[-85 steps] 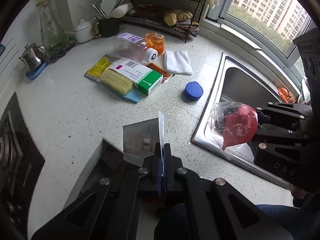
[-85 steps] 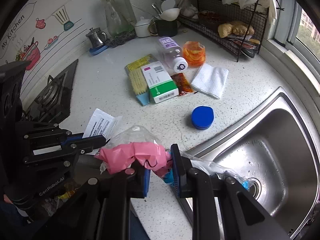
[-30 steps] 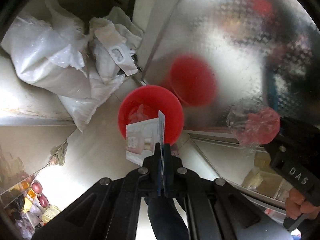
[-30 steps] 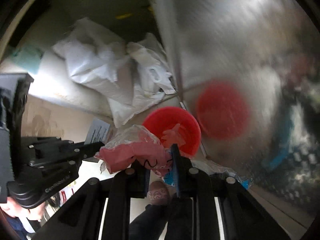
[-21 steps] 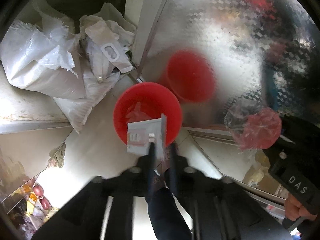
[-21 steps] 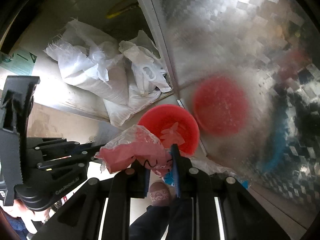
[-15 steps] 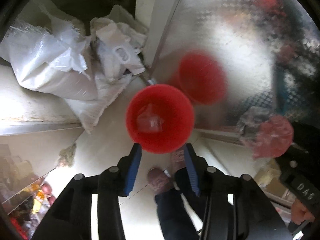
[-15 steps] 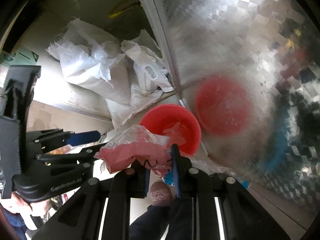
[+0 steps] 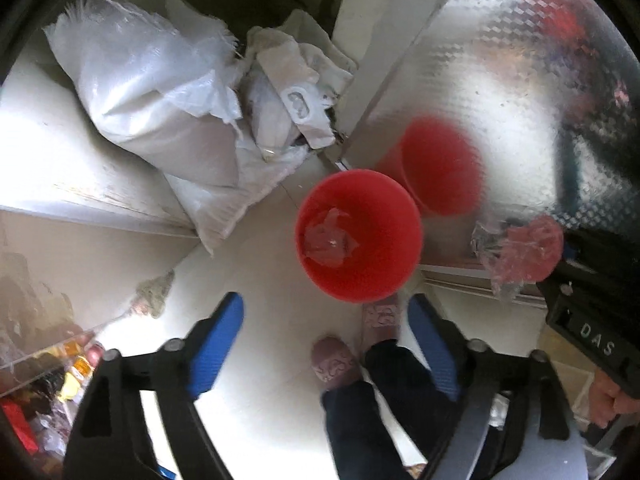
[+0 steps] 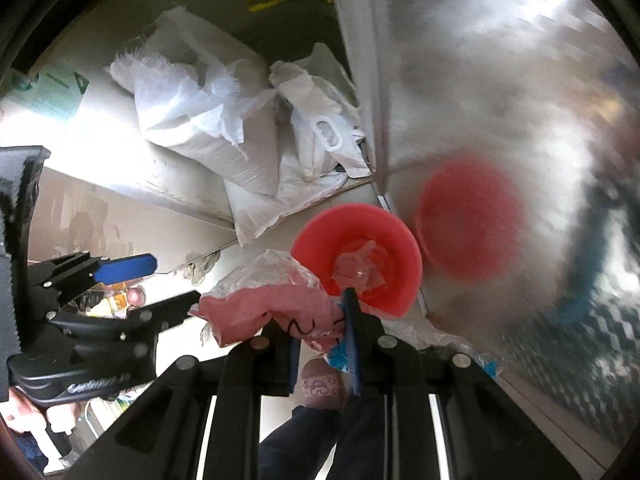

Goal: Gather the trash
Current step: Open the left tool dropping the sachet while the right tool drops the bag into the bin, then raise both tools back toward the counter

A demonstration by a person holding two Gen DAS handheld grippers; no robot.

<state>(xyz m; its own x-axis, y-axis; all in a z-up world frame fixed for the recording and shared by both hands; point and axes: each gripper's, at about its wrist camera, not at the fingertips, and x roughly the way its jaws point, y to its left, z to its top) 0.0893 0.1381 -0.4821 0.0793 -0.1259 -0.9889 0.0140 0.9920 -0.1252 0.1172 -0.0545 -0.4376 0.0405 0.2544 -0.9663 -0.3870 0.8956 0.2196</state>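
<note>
Trash, a pink wrapper (image 10: pixel 276 308), is clamped in the right gripper (image 10: pixel 322 344) just short of the red bin (image 9: pixel 404 240), apparently poised for dropping; at left, the left gripper (image 9: pixel 324 312) hangs over the floor beside the bin, fingers spread, holding nothing; the bin already holds crumpled plastic (image 9: pixel 328 238).

Ahead of the tool we see a pale floor (image 9: pixel 256 264), white sacks (image 9: pixel 160 92) piled ahead-left, and a patterned steel panel (image 9: pixel 500 80) ahead-right.
</note>
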